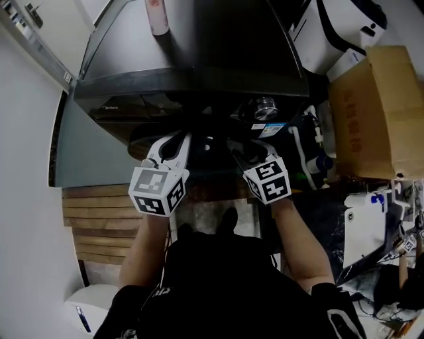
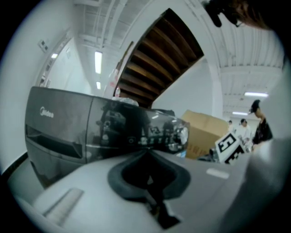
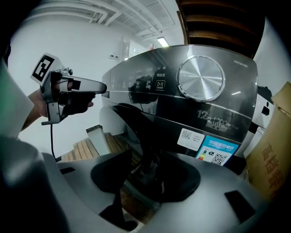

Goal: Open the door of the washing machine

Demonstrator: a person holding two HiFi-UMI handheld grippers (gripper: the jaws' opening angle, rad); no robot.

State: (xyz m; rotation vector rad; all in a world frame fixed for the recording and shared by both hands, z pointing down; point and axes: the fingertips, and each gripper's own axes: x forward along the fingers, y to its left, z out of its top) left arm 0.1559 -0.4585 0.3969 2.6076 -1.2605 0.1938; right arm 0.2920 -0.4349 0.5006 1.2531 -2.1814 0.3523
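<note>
The dark washing machine (image 1: 199,59) fills the top of the head view, its control panel with a silver dial (image 3: 201,78) facing me. In the right gripper view its dark glass door (image 3: 132,123) stands swung out from the front. My right gripper (image 3: 145,177) is open, and the door's edge runs down between its jaws without the pads pressing on it. My left gripper (image 2: 148,179) is shut on nothing and points at the panel's left part (image 2: 68,132). In the head view the left gripper (image 1: 185,138) and the right gripper (image 1: 233,144) hover side by side before the door.
A cardboard box (image 1: 368,112) stands right of the machine, with white containers (image 1: 364,225) and clutter below it. Wooden slats (image 1: 99,225) lie at the lower left by a white wall. A pink bottle (image 1: 157,16) stands on the machine's top.
</note>
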